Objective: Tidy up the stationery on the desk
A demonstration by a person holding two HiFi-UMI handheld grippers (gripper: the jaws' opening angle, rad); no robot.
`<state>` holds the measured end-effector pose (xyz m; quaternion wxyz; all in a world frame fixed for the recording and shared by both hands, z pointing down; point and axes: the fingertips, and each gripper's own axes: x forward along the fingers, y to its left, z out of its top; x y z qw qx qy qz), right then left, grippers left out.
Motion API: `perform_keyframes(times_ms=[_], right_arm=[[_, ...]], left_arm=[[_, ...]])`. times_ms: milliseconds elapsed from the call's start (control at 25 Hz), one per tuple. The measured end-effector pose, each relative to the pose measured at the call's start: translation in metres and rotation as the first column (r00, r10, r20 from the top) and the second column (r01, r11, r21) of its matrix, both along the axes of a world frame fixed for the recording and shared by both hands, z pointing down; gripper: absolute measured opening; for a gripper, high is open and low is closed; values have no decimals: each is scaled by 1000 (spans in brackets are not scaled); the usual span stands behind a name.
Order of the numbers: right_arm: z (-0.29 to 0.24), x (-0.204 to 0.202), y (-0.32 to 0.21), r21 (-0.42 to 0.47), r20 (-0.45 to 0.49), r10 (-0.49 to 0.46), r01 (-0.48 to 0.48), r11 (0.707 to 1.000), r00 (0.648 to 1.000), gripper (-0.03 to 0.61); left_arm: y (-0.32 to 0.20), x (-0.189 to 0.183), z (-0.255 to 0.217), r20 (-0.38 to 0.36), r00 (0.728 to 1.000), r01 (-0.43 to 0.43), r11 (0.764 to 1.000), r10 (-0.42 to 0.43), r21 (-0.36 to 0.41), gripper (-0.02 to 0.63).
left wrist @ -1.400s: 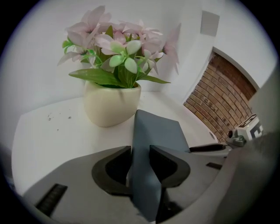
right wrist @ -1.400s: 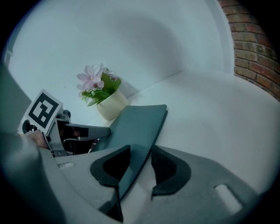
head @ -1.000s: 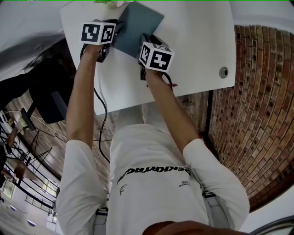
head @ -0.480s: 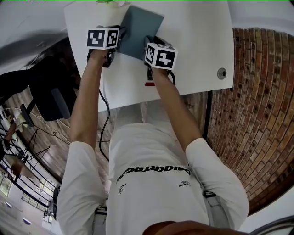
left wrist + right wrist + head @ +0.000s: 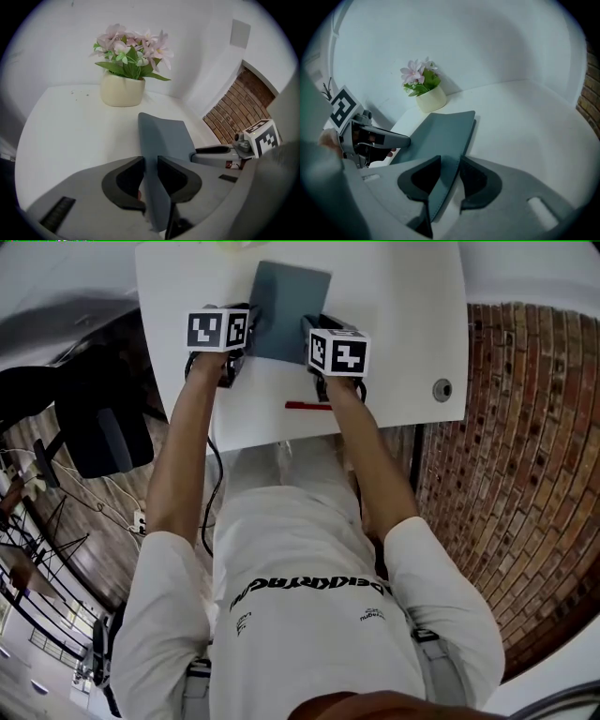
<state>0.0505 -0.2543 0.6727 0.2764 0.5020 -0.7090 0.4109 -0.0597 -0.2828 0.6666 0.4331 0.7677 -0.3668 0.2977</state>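
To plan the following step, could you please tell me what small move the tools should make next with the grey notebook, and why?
Probably lower the grey notebook flat onto the desk, short of the flowerpot. The left tool and right tool each clamp an opposite side edge, and its cover looks bowed between them, so it seems carried rather than set down.

Slate-blue notebook sits between black pads on the grey left gripper and right gripper; black-and-white square markers on their cubes. Beyond the jaws: white desk, cream pot, pink blooms, green leaves. Red pen behind the right jaws.
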Motion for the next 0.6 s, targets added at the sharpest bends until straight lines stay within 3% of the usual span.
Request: perform_keyframes(times_ms=[360,600], right_arm=[[-2,11,11,37,-25,-181,182,983,983,126],[-4,16,24,27,-1,-221,221,975,975,123]], left_arm=[[33,10,-1,-7,999,46,999,-46,-15,81],[57,14,-1,-15,997,75,997,-76,-35,78]])
